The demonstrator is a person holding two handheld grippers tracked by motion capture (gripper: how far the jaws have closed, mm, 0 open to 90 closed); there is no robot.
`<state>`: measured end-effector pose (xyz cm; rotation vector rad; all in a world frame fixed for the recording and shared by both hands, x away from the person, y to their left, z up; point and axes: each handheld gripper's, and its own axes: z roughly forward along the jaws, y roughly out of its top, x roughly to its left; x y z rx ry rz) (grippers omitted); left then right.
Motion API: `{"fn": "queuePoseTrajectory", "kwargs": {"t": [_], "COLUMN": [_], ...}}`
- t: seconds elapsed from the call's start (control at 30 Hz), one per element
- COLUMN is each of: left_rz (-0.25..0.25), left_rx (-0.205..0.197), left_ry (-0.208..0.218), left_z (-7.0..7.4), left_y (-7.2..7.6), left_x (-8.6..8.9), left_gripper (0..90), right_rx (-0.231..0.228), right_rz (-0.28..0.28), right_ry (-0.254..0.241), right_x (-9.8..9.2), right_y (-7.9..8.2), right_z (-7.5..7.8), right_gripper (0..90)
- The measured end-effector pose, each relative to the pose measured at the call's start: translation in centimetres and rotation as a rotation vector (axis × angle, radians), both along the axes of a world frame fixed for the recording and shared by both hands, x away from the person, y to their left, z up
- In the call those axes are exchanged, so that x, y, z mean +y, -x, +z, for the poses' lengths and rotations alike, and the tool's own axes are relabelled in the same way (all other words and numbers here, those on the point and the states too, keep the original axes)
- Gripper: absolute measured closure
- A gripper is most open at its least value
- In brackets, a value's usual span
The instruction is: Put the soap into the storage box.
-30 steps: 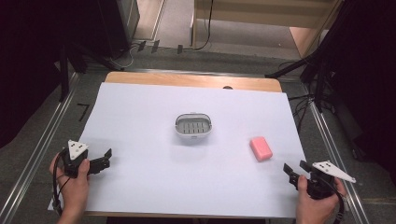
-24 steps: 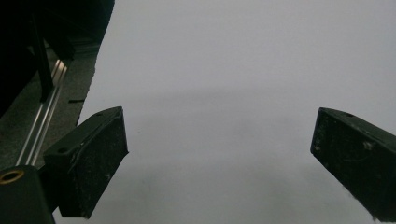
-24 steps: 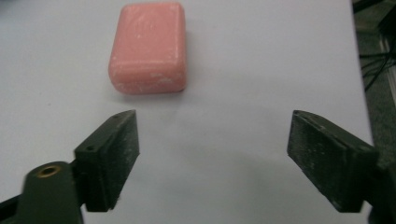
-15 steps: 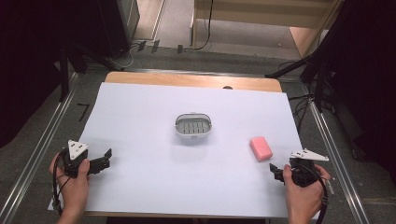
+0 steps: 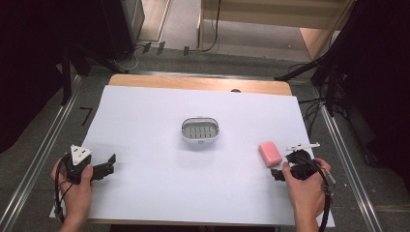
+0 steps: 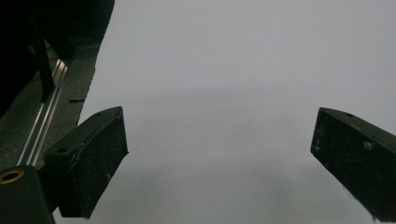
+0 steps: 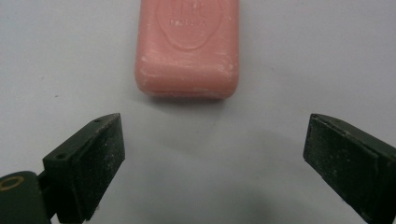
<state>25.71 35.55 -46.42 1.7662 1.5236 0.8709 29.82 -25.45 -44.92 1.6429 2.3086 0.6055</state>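
A pink bar of soap (image 5: pixel 270 153) lies flat on the white sheet, right of centre. In the right gripper view the soap (image 7: pixel 189 46) sits just ahead of my right gripper (image 7: pixel 215 158), whose jaws are spread wide, with nothing between them. In the high view my right gripper (image 5: pixel 282 165) is close behind the soap, at its near right. A small grey soap dish (image 5: pixel 199 131) stands mid-table. My left gripper (image 5: pixel 110 165) rests at the near left, open and holding nothing; over bare white sheet, the left gripper (image 6: pixel 219 158) has its jaws wide apart.
The white sheet (image 5: pixel 145 121) covers most of the wooden table (image 5: pixel 203 83). Metal rails (image 5: pixel 48 145) run along both sides, with dark floor, stands and cables beyond. A dark rail (image 6: pixel 44 126) shows at the left of the left gripper view.
My right hand has carried its gripper left and forward from the table's right edge to just behind the soap. The left gripper has stayed put.
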Motion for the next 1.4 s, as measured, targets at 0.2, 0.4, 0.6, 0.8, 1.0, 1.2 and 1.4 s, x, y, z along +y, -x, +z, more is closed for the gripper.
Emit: {"fn": "queuePoseTrajectory", "kwargs": {"t": [0.2, 0.4, 0.6, 0.8, 1.0, 1.2, 1.4], "left_rz": [0.000, 0.000, -0.001, 0.000, -0.003, -0.002, -0.003], "left_rx": [0.001, -0.001, -0.001, 0.000, -0.001, 0.000, 0.000], "left_ry": [0.000, 0.001, 0.002, 0.005, 0.005, 0.005, 0.005], "left_z": [0.0, 0.0, 0.0, 0.0, 0.0, 0.0, 0.0], "left_y": [0.0, 0.0, 0.0, 0.0, 0.0, 0.1, 0.1], "left_x": [0.0, 0.0, 0.0, 0.0, 0.0, 0.1, 0.1], "left_gripper": [4.3, 4.3, 4.3, 4.3, 4.3, 4.3, 4.3], "right_rx": [0.040, 0.067, 0.082, 0.098, 0.104, 0.121, 0.139], "right_rz": [0.006, 0.003, -0.005, -0.016, -0.038, -0.070, -0.080], "right_ry": [0.023, 0.033, 0.037, 0.026, 0.024, 0.023, 0.015], "right_x": [0.9, 1.5, 2.3, 2.8, 3.1, 3.1, 3.3], "right_y": [-1.2, -2.1, -3.4, -4.2, -5.1, -6.0, -6.5], "right_z": [0.3, 0.4, 0.5, 0.7, 0.9, 0.9, 0.5], "right_gripper": [5.5, 3.8, 3.3, 7.0, 10.6, 15.7, 25.4]}}
